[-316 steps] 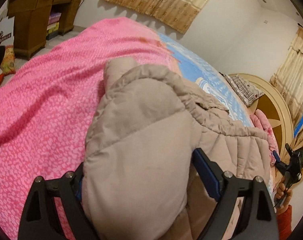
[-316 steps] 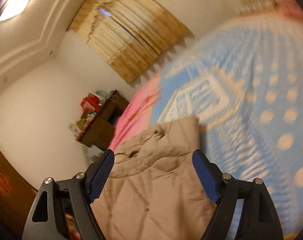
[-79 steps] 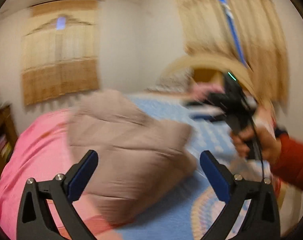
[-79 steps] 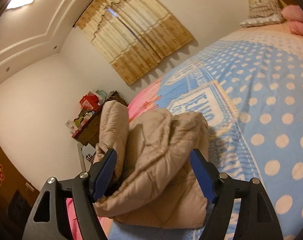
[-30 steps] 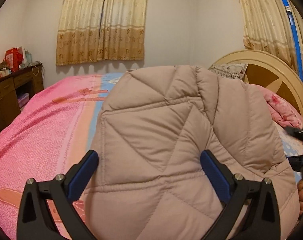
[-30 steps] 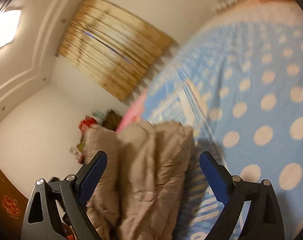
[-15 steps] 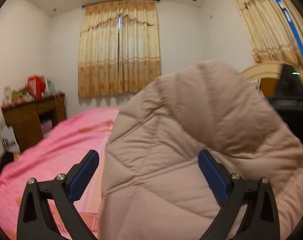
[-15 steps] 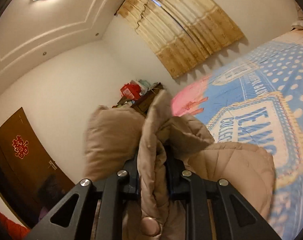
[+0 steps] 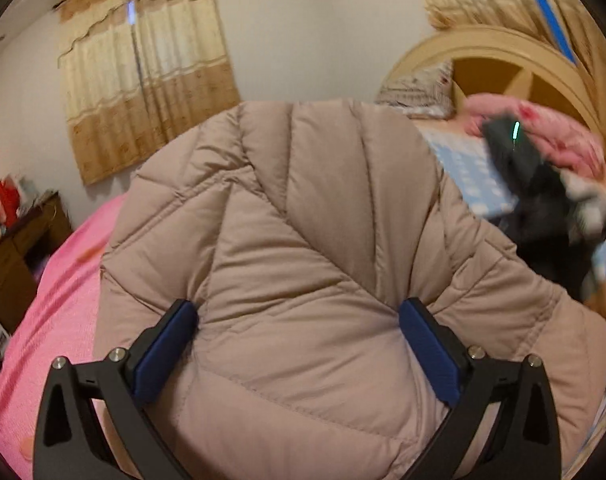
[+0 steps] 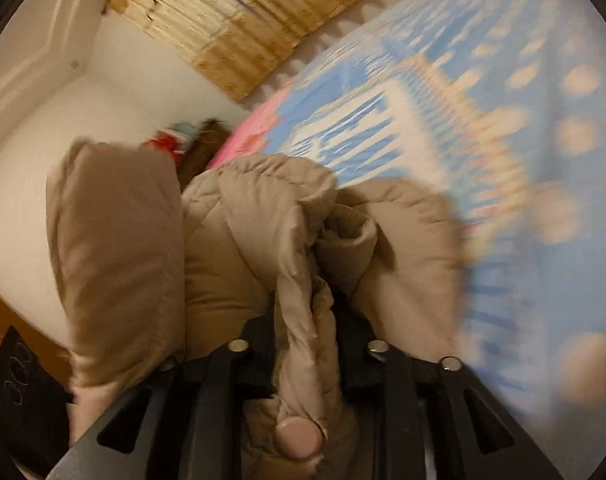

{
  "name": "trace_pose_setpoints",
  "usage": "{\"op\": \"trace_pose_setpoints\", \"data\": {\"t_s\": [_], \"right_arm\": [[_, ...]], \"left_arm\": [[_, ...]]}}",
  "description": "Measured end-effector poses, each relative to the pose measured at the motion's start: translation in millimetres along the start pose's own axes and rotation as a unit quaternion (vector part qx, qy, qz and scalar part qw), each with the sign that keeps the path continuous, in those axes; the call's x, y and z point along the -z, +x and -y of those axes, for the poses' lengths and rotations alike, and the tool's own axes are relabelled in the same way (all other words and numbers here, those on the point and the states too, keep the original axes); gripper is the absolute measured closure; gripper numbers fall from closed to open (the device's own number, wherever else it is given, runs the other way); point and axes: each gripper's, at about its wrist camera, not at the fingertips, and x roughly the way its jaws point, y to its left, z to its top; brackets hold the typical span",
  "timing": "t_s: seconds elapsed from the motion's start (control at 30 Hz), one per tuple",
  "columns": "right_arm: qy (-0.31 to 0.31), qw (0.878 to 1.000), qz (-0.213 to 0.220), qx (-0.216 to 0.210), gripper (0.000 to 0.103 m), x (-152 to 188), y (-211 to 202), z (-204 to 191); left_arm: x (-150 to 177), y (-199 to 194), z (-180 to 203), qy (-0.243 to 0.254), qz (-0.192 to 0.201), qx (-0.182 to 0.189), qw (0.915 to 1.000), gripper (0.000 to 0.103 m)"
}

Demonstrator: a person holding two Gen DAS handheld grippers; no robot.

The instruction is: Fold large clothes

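A: Where's the puffy beige quilted jacket?

B: You're lifting it over the blue polka-dot bedspread. Your right gripper is pinching a bunched edge fold, its jaws having just eased wider (snap button sitting below them), so that side hangs.

A: Left?

B: Your left gripper is pressing wide against the padded bulk, bracing it for the fold.
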Motion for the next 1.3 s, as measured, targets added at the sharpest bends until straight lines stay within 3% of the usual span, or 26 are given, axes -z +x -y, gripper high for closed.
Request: {"op": "trace_pose_setpoints", "data": {"t_s": [0.07,0.13,0.2,0.3,0.37,0.5,0.6,0.7,0.8,0.87,0.9,1.07,1.2,1.3], "right_arm": [[-0.013,0.998,0.06,0.033,0.059,-2.4,-40.3,-8.1],[-0.039,0.993,0.112,0.025,0.059,-8.6,-74.9,-26.3],[-0.087,0.988,0.126,-0.008,0.059,-17.2,-92.2,-61.1],[-0.166,0.981,0.09,-0.039,0.059,-25.5,-79.1,-118.4],[-0.171,0.982,0.064,-0.038,0.059,-27.6,-60.4,-135.5],[-0.085,0.996,-0.017,0.016,0.063,-35.4,7.8,-94.9],[-0.076,0.997,-0.006,0.029,0.064,-18.1,14.6,-77.2],[-0.12,0.989,0.017,0.082,0.064,-7.1,22.2,-80.7],[-0.144,0.983,0.032,0.107,0.064,-3.5,24.5,-79.7],[-0.142,0.983,0.035,0.107,0.064,-9.2,33.5,-76.5],[-0.136,0.985,0.033,0.102,0.064,-10.5,34.6,-72.0],[-0.135,0.985,0.038,0.102,0.064,-3.0,29.3,-67.9],[-0.13,0.986,0.041,0.095,0.064,-1.9,29.0,-65.1],[-0.124,0.987,0.044,0.089,0.064,-1.3,26.5,-63.8]], "left_arm": [[2.6,0.7,0.2,0.001,0.003,-0.004,1.0,0.0],[2.7,0.4,-1.4,-0.002,0.003,-0.003,1.0,0.0],[2.5,0.3,0.0,0.001,0.004,-0.004,1.0,0.0],[3.9,-0.5,1.4,0.005,0.008,-0.009,0.9999,0.0],[6.9,-2.1,1.9,0.002,0.011,-0.009,0.9999,0.0],[14.5,-8.0,0.3,0.001,0.026,-0.006,0.9996,0.0],[21.7,-20.5,0.3,0.001,0.045,0.006,0.9989,0.0],[28.7,-40.7,-7.9,-0.018,0.043,0.045,0.9979,0.0],[26.1,-69.1,-27.4,-0.049,0.046,0.075,0.9949,0.0],[18.2,-80.4,-43.4,-0.07,0.054,0.077,0.9932,0.0],[7.4,-82.8,-54.9,-0.078,0.056,0.058,0.9937,0.0],[-46.2,-39.1,-88.4,-0.113,0.031,-0.042,0.9922,0.0],[-57.2,28.0,-91.6,-0.132,-0.039,-0.054,0.989,0.001],[-36.1,70.8,-87.4,-0.137,-0.095,-0.064,0.9838,0.0]]}}
